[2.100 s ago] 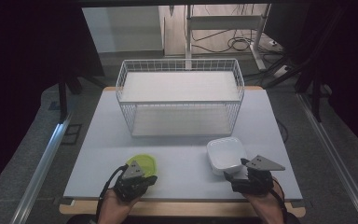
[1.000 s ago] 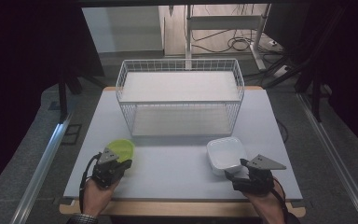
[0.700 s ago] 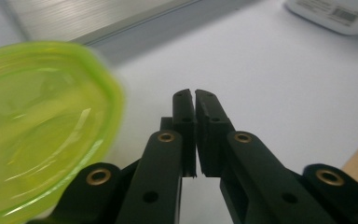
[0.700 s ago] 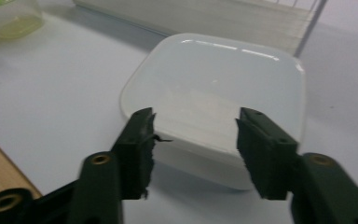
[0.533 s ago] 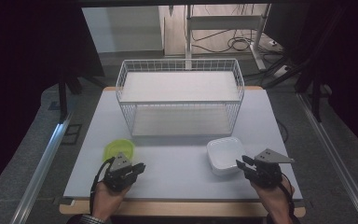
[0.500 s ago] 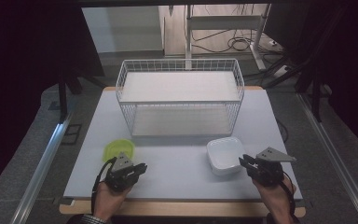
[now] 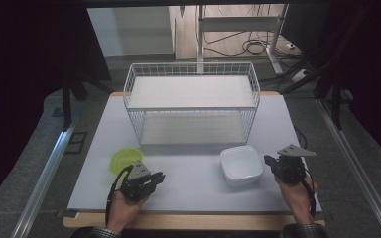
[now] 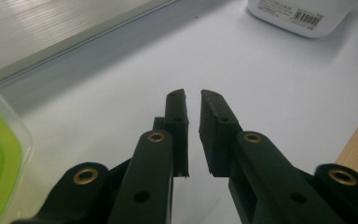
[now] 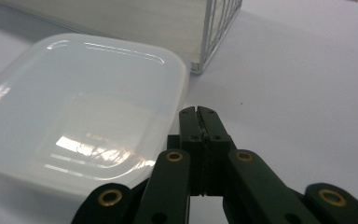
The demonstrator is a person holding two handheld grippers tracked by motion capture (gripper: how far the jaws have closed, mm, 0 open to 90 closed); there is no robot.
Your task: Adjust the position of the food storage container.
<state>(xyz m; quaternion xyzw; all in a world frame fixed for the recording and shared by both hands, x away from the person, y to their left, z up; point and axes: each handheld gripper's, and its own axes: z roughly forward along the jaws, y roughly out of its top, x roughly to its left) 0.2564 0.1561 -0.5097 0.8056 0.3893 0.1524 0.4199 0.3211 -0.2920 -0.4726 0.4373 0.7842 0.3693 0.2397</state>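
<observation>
Both grippers have backed off: right gripper just closing, pressed together, empty; left gripper barely parted, empty. Green bowl and white container sit outside basket.

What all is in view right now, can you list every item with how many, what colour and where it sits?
wire basket: one, white, at the back middle of the table, nothing in it.
green container: one, translucent yellow-green, front left of the table, just behind the left gripper, apart from it.
white container: one, milky white, square with rounded corners, front right, beside the right gripper, not held.
table: one, pale grey top with a wooden front edge.
cables: a few, dark, on the floor behind the table.
left gripper: one, black, front left, fingers a narrow gap apart with nothing between them.
right gripper: one, black, front right, fingers just closed together on nothing.
</observation>
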